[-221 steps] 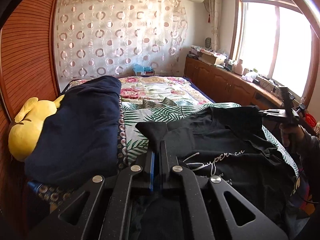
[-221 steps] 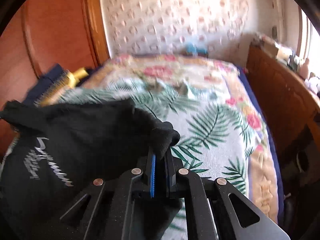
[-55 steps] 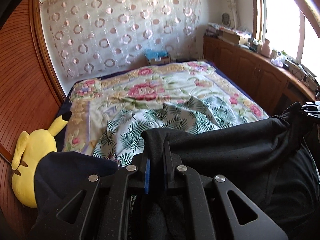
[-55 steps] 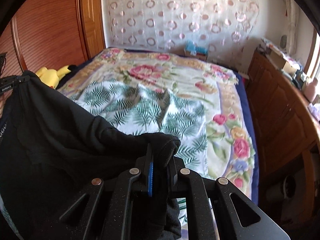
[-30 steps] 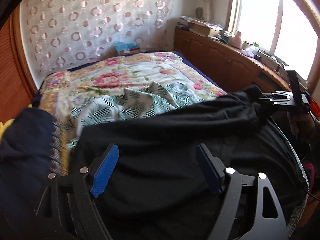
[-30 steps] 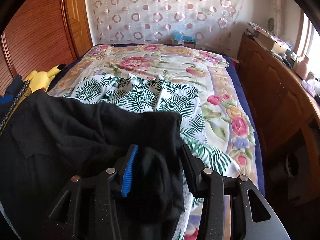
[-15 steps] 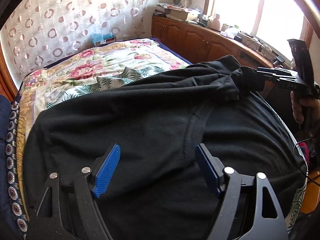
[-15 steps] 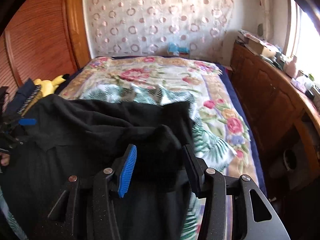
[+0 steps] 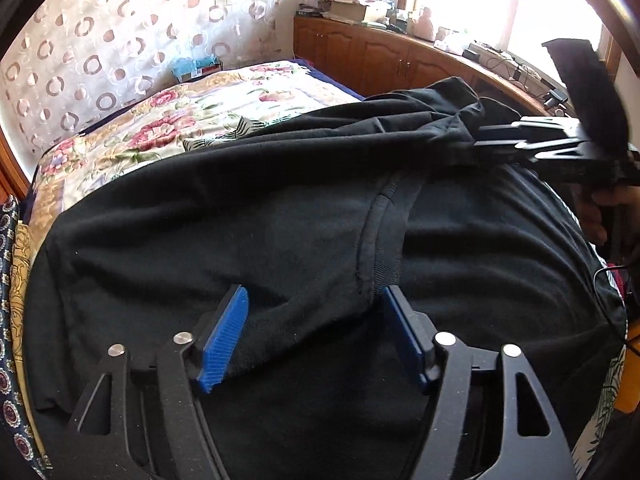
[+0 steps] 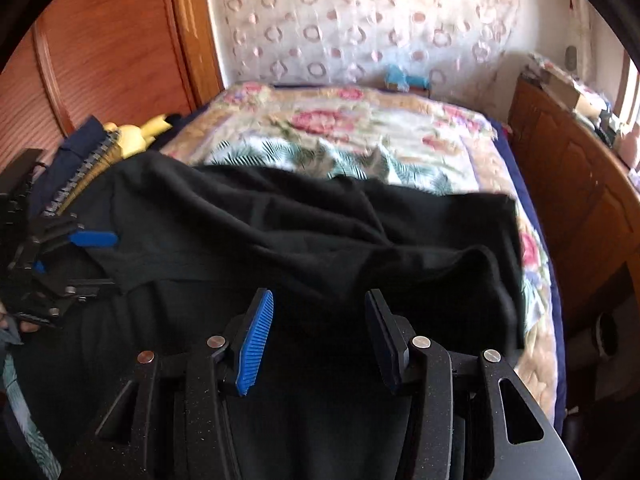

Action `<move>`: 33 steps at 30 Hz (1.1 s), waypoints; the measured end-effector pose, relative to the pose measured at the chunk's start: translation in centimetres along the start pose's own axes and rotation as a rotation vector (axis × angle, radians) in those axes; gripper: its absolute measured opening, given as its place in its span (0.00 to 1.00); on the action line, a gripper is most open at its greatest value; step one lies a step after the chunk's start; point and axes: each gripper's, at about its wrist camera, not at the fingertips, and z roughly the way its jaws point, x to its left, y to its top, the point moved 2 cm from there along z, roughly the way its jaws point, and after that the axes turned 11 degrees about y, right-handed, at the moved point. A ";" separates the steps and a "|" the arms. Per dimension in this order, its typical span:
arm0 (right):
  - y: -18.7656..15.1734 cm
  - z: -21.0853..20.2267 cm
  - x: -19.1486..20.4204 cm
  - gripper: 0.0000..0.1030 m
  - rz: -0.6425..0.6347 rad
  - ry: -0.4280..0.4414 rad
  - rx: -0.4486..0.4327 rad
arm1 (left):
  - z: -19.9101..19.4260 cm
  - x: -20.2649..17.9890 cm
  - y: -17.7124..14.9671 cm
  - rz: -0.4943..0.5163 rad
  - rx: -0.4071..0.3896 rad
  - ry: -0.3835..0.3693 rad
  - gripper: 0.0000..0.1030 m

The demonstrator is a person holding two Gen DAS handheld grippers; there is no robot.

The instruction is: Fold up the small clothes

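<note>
Released seconds ago, the black T-shirt (image 9: 280,208) lies spread on the floral quilt (image 9: 168,120), ribbed collar showing, no print readable. Left wrist view: left gripper (image 9: 316,332) jaws spread over soft knit. Right wrist view: right gripper (image 10: 316,336) jaws spread above a bunched sleeve.

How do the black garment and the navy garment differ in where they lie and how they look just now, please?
The black garment lies spread wide across the near end of the bed, under both open grippers; the navy garment is bunched at the bed's left edge beside the yellow plush. The black garment looks plain; the navy garment shows a patterned trim. The black one has a fold running across it; the navy one is mostly hidden. Both are dark fabric that no gripper holds.
</note>
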 end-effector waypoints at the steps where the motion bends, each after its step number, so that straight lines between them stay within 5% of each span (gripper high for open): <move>1: 0.0 0.6 -0.5 0.48 0.016 0.001 0.013 | 0.0 0.1 0.0 0.000 -0.002 0.007 0.58; 2: -0.1 1.2 -0.9 0.46 0.026 0.005 0.023 | 0.0 0.2 0.0 -0.001 -0.005 0.020 0.53; 5: 0.0 2.2 -1.5 0.13 0.017 -0.002 0.027 | -0.2 0.4 0.0 0.000 -0.008 0.014 0.31; 7: 0.2 2.0 -1.9 0.09 0.027 0.040 0.013 | -0.4 0.7 0.1 0.000 -0.005 0.024 0.11; 8: 0.3 1.7 -2.0 0.08 0.028 0.059 -0.001 | -0.7 0.8 0.1 0.000 -0.013 0.036 0.09; 22: -5.3 -7.2 3.0 0.07 -0.091 0.140 -0.156 | -11.9 1.7 -2.6 -0.034 -0.212 0.056 0.08; 29: -10.0 -10.6 5.0 0.07 -0.092 0.185 -0.156 | -14.9 1.3 -6.2 -0.041 -0.220 0.061 0.08; 33: -11.9 -9.5 4.6 0.07 -0.065 0.180 -0.127 | -13.0 0.9 -7.6 -0.048 -0.162 0.053 0.10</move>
